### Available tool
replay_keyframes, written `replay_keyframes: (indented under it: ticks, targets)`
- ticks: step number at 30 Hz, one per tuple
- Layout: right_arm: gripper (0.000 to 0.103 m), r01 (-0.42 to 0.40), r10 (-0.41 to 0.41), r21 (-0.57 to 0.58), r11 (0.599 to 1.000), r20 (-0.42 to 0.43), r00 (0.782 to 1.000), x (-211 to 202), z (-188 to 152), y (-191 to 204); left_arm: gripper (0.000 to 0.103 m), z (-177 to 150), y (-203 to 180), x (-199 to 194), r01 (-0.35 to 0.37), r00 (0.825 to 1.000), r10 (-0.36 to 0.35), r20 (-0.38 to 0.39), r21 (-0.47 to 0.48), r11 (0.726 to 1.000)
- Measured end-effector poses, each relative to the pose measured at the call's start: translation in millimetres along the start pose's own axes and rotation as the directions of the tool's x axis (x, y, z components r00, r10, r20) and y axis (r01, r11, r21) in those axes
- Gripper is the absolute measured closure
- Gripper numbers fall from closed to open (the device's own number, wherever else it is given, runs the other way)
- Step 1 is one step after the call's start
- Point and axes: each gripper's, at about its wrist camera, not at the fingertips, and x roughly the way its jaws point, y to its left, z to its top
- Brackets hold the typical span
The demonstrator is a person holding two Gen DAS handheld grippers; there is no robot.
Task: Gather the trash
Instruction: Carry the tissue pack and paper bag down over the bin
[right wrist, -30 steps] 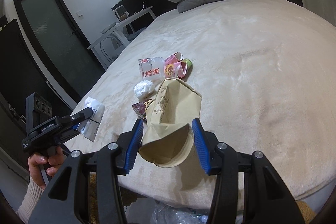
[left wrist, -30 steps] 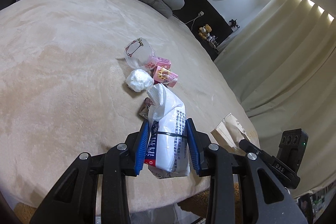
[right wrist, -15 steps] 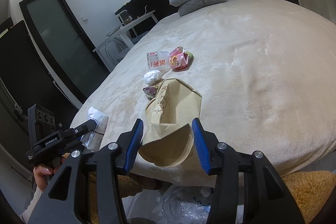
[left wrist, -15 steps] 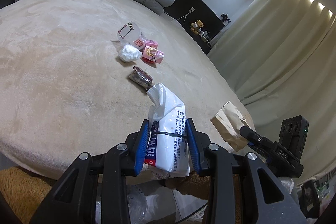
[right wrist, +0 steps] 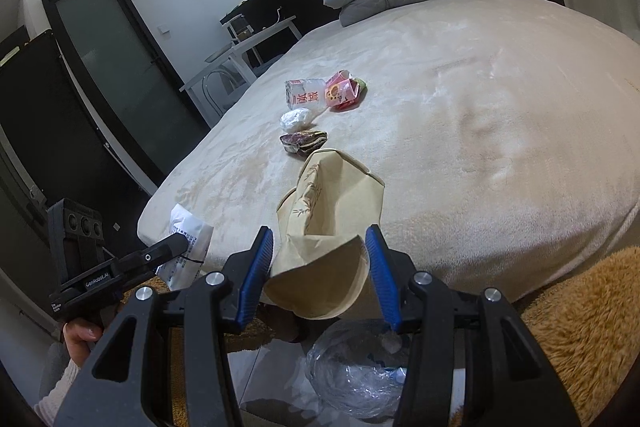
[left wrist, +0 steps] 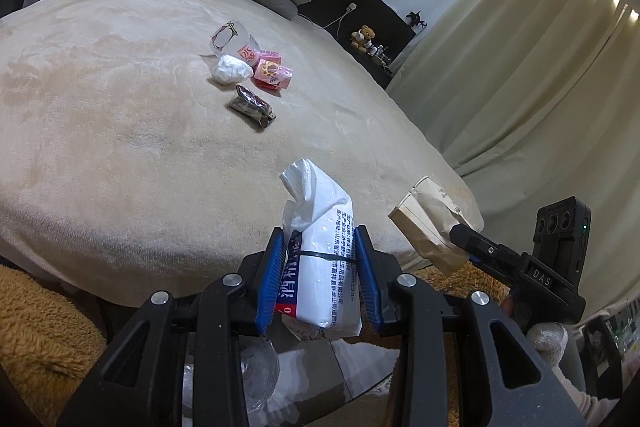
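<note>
**Desk:** What does the left wrist view give you?

**Operator:** My left gripper (left wrist: 320,267) is clamped on a white plastic packet (left wrist: 322,259) with blue print, blue pads pressing both its sides, held off the near edge of the bed (left wrist: 120,147). The packet's lower end hangs behind the jaws; its print is too small for me to read. Mid-bed, toward the pillows, lie a clear printed bag (left wrist: 234,43), a white wad (left wrist: 229,69), a pink carton (left wrist: 273,73) and a dark wrapper (left wrist: 252,106). At right, my other tool pinches a brown paper bag (left wrist: 430,223) off the bed's near right corner. Below, something clear and crinkled is half hidden by the frame.

**Desk:** And the right wrist view?

**Operator:** My right gripper (right wrist: 320,259) stands partly open, the brown paper bag (right wrist: 324,227) crumpled between its pads; the left pad presses it, the right-side contact I can't make out. The bag's mouth covers part of the dark wrapper (right wrist: 303,142). Under the jaws, a clear plastic bag (right wrist: 356,367) on the floor, its contents unclear. At the left edge, a hand (right wrist: 82,337), cut off, holds the left tool with the white packet (right wrist: 186,247).
</note>
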Motion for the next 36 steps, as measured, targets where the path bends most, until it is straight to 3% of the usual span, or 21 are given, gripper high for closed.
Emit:
replay_keyframes:
  ticks: [9,20,29,36]
  targets:
    - [0.055,0.004,-0.005,-0.011,1.0,-0.046,0.999,-1,-21,5,0.069,-18,-5,-1,-0.009,0.999,0.01,-0.037,0.009,1.0]
    - [0.055,0.022,-0.024,-0.014,1.0,-0.166,0.986,22,-40,3,0.069,-43,-2,19,-0.041,0.989,0.038,-0.145,-0.015,0.999]
    - [0.055,0.043,-0.04,0.003,0.999,-0.286,0.957,52,-52,-1,0.069,-59,3,41,-0.089,0.966,0.08,-0.245,-0.025,0.996]
    - [0.055,0.072,-0.064,0.007,0.997,-0.381,0.922,76,-62,-4,0.069,-66,8,58,-0.121,0.941,0.107,-0.321,-0.023,0.992]
